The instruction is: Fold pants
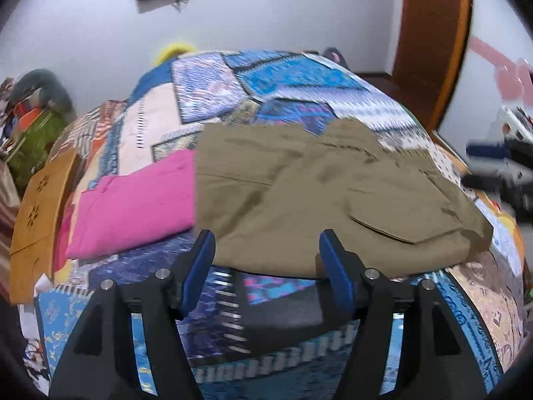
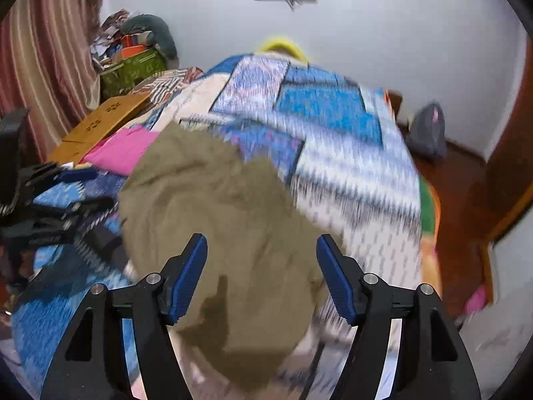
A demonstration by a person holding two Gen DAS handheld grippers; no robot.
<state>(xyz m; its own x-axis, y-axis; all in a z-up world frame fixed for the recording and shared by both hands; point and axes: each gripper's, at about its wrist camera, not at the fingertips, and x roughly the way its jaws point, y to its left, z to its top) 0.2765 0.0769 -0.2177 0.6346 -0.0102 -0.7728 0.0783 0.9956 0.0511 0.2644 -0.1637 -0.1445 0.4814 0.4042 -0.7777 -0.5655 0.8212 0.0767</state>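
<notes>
A green box (image 2: 133,70) stood in the far left corner by the striped curtain (image 2: 43,50), heaped with clutter: an orange carton and bits of paper showed on top, with a grey-green cushion (image 2: 153,30) lying over the heap. I could not make out anything more inside it.

The olive cargo pants (image 1: 326,193) lay folded in a thick bundle on the patchwork quilt (image 1: 266,83) that covered the bed. In my left wrist view a flap pocket faced up toward the right end of the bundle, and the bundle's near edge sat just beyond my left gripper (image 1: 266,253), whose blue-padded fingers (image 1: 200,266) stood spread apart with nothing between them. I could not tell whether the tips touched the cloth. A folded pink garment (image 1: 133,206) lay against the left edge of the pants, and a light wooden board (image 1: 40,206) ran along the bed's left side.

My right gripper (image 2: 261,260) was likewise released, fingers wide, poised above the pants, which filled the space between and below the pads (image 2: 336,283) in a blurred view. No cloth was pinched in it. My left gripper's black frame showed at the far left of that view, near the quilt.
</notes>
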